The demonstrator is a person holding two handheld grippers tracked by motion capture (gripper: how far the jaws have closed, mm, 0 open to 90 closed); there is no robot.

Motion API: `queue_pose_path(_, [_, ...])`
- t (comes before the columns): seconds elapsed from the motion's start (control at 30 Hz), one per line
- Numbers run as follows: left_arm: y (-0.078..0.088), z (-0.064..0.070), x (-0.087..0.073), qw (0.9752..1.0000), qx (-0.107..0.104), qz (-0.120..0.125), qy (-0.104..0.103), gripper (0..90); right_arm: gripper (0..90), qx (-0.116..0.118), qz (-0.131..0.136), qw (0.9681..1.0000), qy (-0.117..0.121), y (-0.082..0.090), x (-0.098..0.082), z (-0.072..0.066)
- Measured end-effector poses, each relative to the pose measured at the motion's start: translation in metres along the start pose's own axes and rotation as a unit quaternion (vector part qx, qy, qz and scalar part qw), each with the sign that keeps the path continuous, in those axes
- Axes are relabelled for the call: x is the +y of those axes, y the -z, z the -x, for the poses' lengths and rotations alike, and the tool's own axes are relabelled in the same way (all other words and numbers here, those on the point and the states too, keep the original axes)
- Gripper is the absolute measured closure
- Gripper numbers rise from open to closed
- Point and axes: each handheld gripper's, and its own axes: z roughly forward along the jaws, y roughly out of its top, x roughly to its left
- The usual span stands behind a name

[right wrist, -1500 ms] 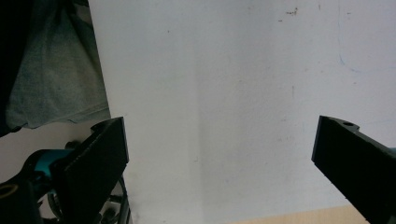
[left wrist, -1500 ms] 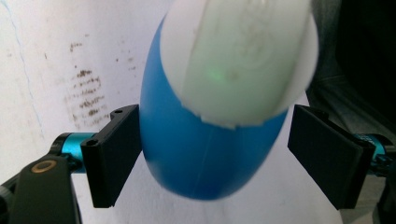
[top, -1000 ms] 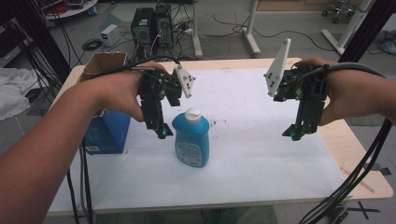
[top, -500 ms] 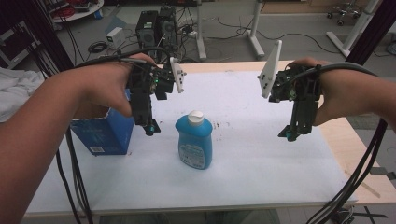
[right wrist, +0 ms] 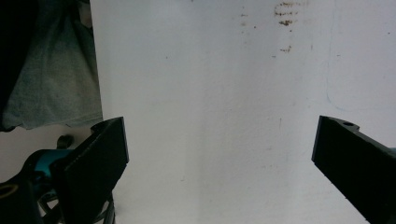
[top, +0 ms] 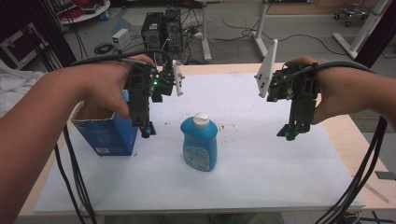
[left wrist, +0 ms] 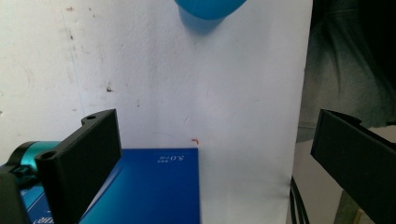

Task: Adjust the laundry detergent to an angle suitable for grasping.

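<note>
A blue bottle (top: 200, 144) with a white cap stands upright in the middle of the white mat (top: 261, 158); its blue edge (left wrist: 210, 7) is at the top of the left gripper view. A blue box (top: 109, 135) with an open top stands to its left. My left gripper (top: 145, 130) points down at the box's right edge, a little apart from the bottle. Its jaws have just been opening and stand wide, with nothing between them above the box side (left wrist: 154, 186). My right gripper (top: 287, 134) hangs open over bare mat at the right, holding nothing.
The mat covers most of the wooden table (top: 369, 154). Black cables (top: 355, 186) trail from both grippers over the front edge. Beyond the far edge, computer cases (top: 161, 28) and desk legs stand on the floor. A pale cloth (top: 9, 93) lies off the left side.
The left gripper has drawn away from the bottle to the left, toward the box, and risen slightly. The right gripper has stayed put. The bottle stands unmoved.
</note>
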Motion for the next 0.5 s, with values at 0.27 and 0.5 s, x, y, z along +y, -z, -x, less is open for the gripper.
queue_pose_path(0.27, [-0.004,-0.004,-0.006,0.9999,-0.003,-0.009,0.013,1.8,2.8,0.011,-0.01,0.9998,0.011,-0.002,0.014,0.005])
queue_pose_path(0.5, [-0.011,-0.004,-0.014,0.9995,-0.007,-0.013,0.028,1.8,2.8,0.015,-0.022,0.9993,0.027,-0.004,0.036,0.009])
